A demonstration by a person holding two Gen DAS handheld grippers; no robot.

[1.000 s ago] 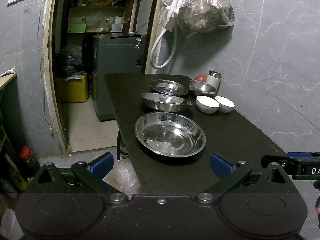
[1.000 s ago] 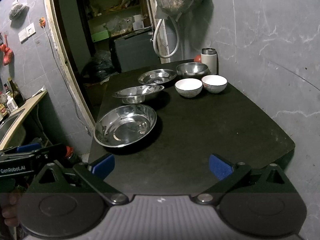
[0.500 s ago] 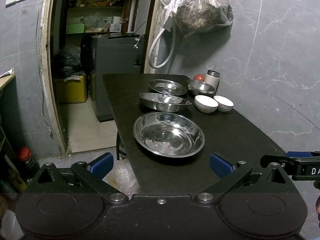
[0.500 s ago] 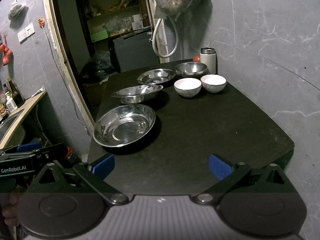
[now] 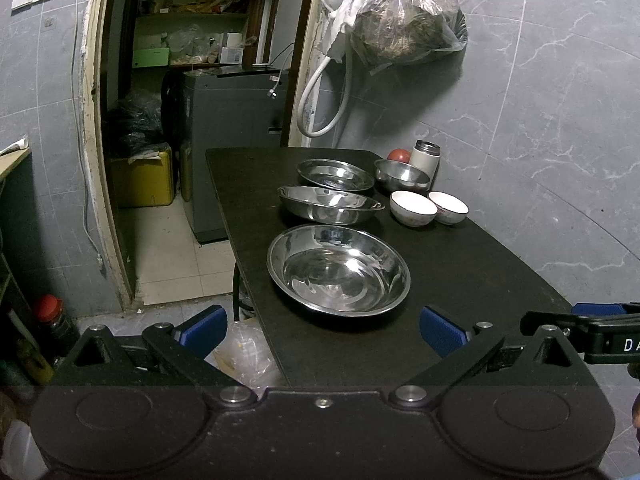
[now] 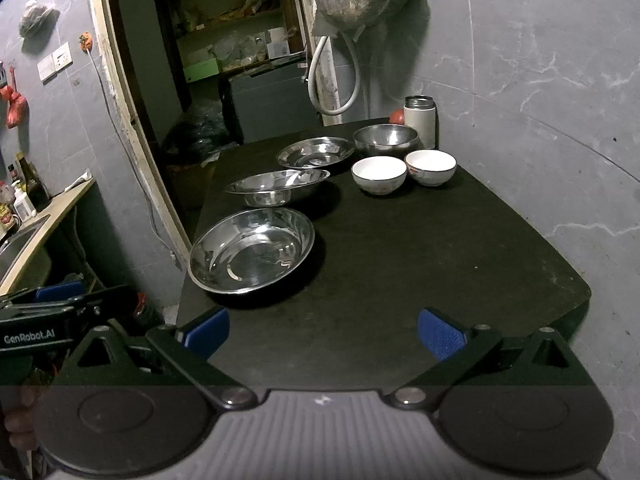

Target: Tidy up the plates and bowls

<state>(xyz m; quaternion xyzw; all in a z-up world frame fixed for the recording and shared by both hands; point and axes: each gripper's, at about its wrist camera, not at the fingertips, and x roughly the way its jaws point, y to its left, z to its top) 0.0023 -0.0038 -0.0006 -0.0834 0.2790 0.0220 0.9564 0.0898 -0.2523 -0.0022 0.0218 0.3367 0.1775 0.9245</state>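
Three steel plates (image 5: 338, 269) upright in row running away along table (image 6: 400, 264); left gripper (image 5: 323, 332), right gripper (image 6: 323, 332) both wide, empty.

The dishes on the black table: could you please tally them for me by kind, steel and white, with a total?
Steel plates: 3 (near, middle, far)
Steel bowl: 1
White bowls: 2 (left, right)
Total: 6 dishes, all apart and unstacked.
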